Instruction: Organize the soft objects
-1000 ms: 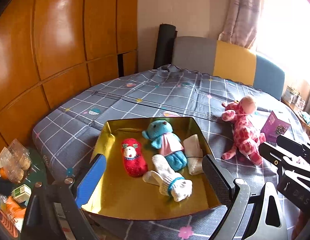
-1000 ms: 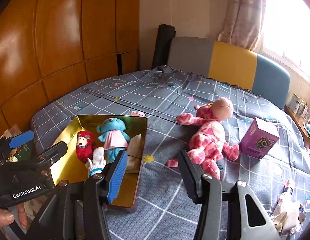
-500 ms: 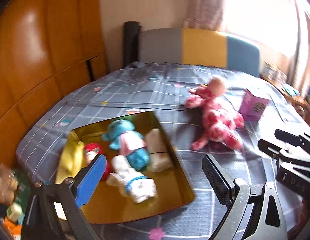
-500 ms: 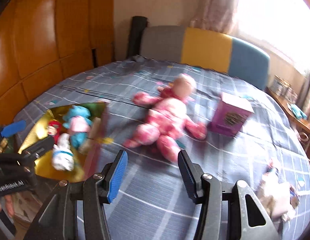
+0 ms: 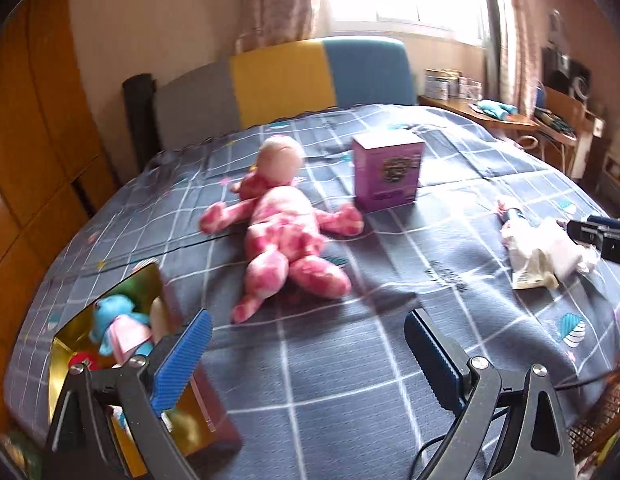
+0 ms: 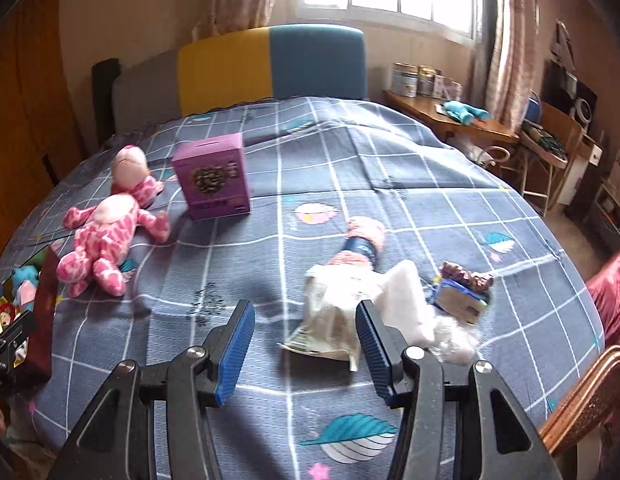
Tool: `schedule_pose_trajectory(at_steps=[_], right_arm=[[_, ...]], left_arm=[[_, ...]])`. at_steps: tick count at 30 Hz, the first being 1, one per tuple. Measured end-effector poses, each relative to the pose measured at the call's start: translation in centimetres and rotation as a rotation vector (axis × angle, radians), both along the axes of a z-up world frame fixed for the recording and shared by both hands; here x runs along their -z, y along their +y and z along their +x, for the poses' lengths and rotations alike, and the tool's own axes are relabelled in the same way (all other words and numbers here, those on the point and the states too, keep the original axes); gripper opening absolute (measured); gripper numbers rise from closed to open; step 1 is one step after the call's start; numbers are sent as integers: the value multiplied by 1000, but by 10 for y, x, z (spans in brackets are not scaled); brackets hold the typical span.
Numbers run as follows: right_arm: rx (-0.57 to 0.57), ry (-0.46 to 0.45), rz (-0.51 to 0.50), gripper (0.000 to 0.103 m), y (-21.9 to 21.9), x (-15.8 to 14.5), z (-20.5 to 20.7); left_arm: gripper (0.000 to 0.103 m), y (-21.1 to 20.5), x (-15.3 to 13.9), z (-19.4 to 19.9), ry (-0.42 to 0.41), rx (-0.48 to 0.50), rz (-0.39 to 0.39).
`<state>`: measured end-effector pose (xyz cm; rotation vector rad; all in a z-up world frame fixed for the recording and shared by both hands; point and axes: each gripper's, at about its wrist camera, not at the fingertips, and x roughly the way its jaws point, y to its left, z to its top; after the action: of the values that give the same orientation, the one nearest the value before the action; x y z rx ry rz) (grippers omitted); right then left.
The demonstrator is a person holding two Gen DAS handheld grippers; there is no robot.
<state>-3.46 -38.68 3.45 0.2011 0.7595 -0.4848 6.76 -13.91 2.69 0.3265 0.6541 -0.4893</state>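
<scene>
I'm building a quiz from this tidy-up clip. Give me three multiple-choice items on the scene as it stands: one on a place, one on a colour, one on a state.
1. Where does the pink plush toy lie?
A. In the gold tray
B. On the checked bedspread beside the box
C. On the side table

2. What colour is the box?
A. Purple
B. Green
C. White

3. How does the right gripper stand?
A. Shut on the plush toy
B. Shut on the box
C. Open, holding nothing

Answers: 1 B, it sprawls on the bedspread, outside the gold tray. 2 A, its faces show purple in both views. 3 C, its blue pads stand apart with only bedspread and a crumpled wrapper beyond them.
</scene>
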Motion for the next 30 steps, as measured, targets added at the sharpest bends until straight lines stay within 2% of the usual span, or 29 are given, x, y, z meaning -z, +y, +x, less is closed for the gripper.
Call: schedule_pose_trajectory(at_steps=[9,23,26,30], right_arm=[[106,-7,38,53,-47,-1,-40],[182,-9,70,53,-77,2,-65],[192,-10,78,53,-82,3,-68],[202,-8,90,53,-87,6,-70]], left_arm=[[97,-61,4,-15,-3,132,42],[97,-126,13,-34,11,277,72],[97,-138,17,-34,48,304,55],[94,-154,30,-17,207,319,-17]])
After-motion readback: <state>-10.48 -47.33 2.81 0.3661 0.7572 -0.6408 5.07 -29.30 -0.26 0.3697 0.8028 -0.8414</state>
